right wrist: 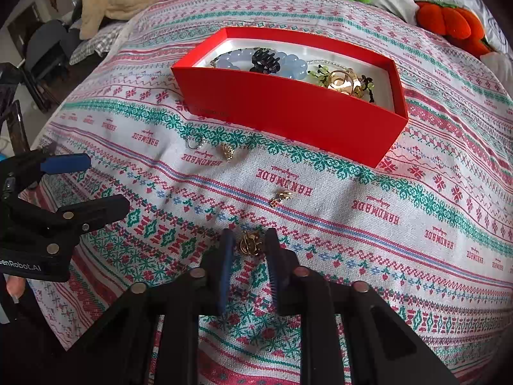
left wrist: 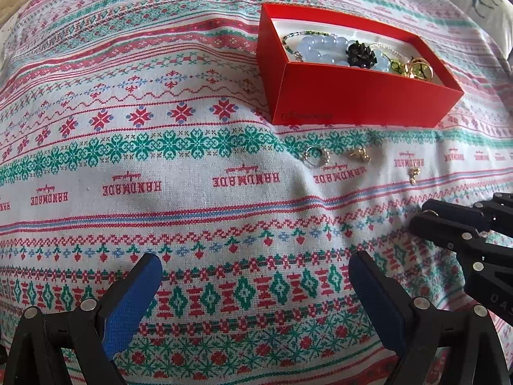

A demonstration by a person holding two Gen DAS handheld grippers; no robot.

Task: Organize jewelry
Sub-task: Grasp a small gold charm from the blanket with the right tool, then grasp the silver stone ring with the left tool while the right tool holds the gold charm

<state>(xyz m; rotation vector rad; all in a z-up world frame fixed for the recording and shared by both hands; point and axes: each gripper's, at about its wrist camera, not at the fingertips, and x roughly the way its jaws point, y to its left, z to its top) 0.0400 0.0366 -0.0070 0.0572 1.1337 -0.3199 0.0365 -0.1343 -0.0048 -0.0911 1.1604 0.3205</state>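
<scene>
Jewelry: a gold piece (right wrist: 250, 243) sits between the narrowed right hand-held gripper (right wrist: 248, 250), contact unclear; left hand-held gripper (left wrist: 253, 276) released.

Both cameras sit low over the bed (left wrist: 192, 173), looking forward between their tool's fingers. The left view faces the box (left wrist: 352, 96) from its left, farther back; the right view looks at it from closer. Both share the box, the loose pieces before it and each other's tool.
</scene>
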